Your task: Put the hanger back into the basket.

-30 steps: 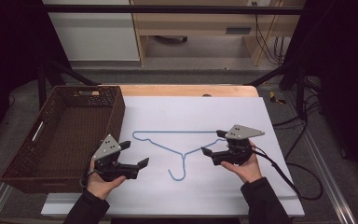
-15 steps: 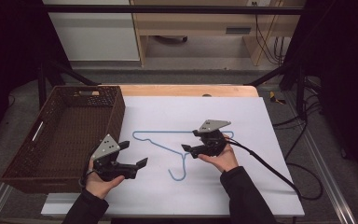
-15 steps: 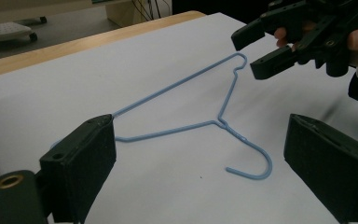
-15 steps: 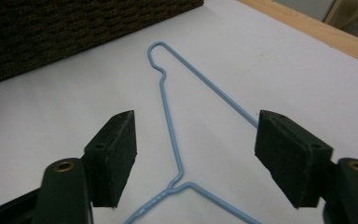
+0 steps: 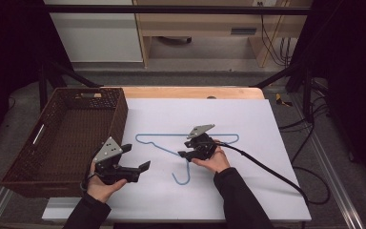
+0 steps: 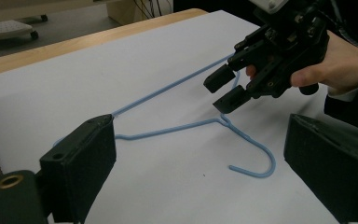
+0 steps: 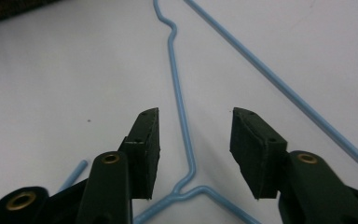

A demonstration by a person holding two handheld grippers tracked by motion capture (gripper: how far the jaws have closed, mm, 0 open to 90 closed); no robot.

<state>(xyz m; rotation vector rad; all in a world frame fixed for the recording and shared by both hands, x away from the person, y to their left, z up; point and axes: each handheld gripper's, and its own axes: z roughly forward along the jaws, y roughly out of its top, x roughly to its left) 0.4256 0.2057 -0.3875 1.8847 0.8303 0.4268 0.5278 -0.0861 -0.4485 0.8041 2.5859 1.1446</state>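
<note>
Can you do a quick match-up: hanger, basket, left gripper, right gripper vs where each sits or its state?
Things:
1. hanger
2. basket
3. left gripper
4. right gripper

States:
A. open, jaws either side of the wire near the hanger's neck
B. flat on the white sheet
C. at the table's left edge
D. open, off the wire, beside the basket

Pairs: 1-B, 2-C, 3-D, 4-A

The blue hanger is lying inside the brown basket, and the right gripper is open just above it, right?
Not quite. The blue hanger lies on the white table, beside the brown basket, as the high view shows. The right gripper is indeed open just above it.
</note>
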